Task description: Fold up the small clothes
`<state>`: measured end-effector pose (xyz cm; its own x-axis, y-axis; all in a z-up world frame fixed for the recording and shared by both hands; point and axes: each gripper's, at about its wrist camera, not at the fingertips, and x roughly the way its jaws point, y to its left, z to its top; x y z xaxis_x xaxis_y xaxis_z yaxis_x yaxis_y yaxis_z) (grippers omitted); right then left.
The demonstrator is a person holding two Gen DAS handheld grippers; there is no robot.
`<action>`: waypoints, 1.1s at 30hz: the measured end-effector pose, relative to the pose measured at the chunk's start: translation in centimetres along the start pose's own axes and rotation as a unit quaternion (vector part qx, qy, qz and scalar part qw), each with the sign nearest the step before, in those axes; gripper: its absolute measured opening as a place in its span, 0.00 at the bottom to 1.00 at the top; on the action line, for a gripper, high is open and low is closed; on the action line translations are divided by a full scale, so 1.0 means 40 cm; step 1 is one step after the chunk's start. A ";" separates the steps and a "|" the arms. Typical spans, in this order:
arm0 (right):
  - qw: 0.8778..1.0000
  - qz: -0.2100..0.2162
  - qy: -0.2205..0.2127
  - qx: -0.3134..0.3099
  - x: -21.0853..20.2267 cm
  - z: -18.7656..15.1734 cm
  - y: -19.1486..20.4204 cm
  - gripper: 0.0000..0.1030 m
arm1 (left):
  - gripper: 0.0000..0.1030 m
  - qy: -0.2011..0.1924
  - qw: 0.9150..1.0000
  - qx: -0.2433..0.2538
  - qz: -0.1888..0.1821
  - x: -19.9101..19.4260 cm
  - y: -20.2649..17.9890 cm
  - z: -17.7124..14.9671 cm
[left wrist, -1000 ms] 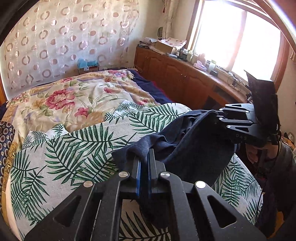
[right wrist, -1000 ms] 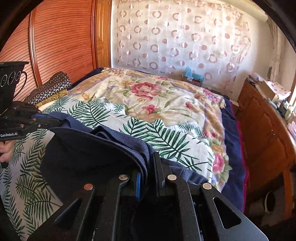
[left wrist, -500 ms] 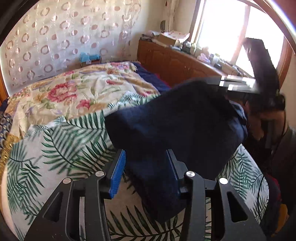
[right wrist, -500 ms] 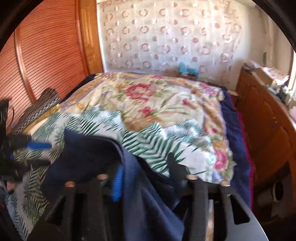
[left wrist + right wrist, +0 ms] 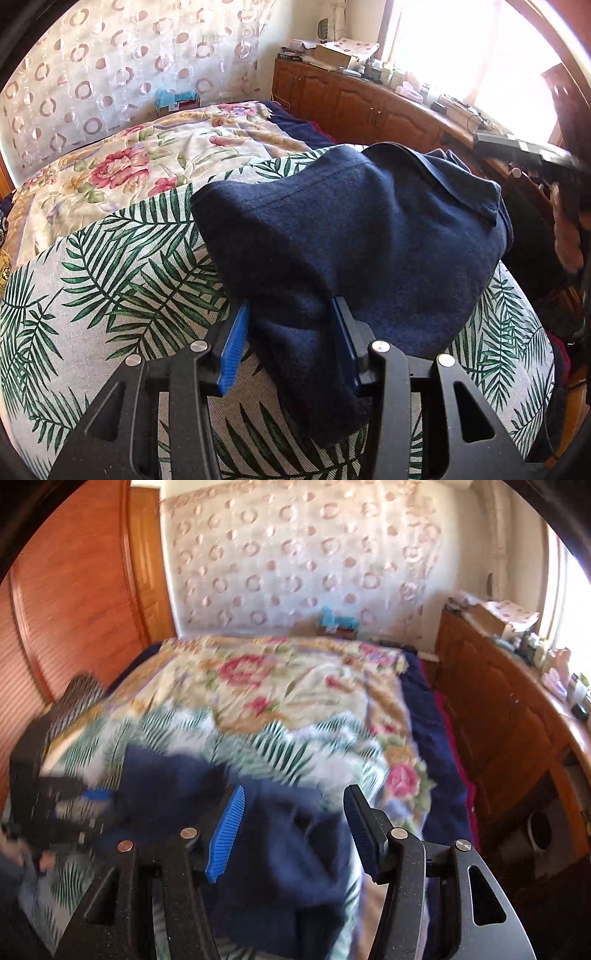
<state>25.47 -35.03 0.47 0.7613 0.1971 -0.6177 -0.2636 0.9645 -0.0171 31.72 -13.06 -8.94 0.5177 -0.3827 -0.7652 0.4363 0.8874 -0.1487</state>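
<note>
A dark navy garment point(image 5: 354, 236) lies folded in a heap on the palm-leaf cloth point(image 5: 122, 266) of the bed. My left gripper point(image 5: 291, 332) is open, its blue pads on either side of a loose fold of the garment that lies between them. My right gripper point(image 5: 291, 823) is open too, above the near edge of the same garment point(image 5: 280, 849); this view is motion-blurred. The right gripper also shows in the left wrist view point(image 5: 524, 155) at the far right, and the left one shows blurred in the right wrist view point(image 5: 74, 797).
A floral quilt point(image 5: 147, 162) covers the far half of the bed. A wooden cabinet point(image 5: 369, 107) with clutter on top runs along the right under the bright window. A wooden wardrobe point(image 5: 74, 598) stands at the left. A patterned curtain point(image 5: 303, 557) hangs behind.
Both grippers were shut on the navy garment one second ago; both have opened and let it go. The garment has dropped folded over onto the bed. The right gripper is still moving.
</note>
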 end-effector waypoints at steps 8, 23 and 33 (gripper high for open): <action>0.998 -0.004 0.037 -0.053 0.011 -0.080 0.069 0.56 | 0.46 0.001 1.000 -0.003 0.002 0.004 0.008 -0.001; 0.995 -0.083 0.022 -0.056 0.126 0.058 -0.038 0.07 | 0.46 -0.010 1.000 -0.028 0.005 0.004 0.028 0.003; 0.999 -0.005 -0.005 -0.038 0.034 -0.008 0.020 0.08 | 0.47 -0.009 1.000 -0.028 0.003 0.009 0.027 0.003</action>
<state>26.11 -34.03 -0.63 0.7695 0.1905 -0.6096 -0.3008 0.9501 -0.0828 32.49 -12.29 -9.30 0.5331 -0.3808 -0.7555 0.3919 0.9026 -0.1784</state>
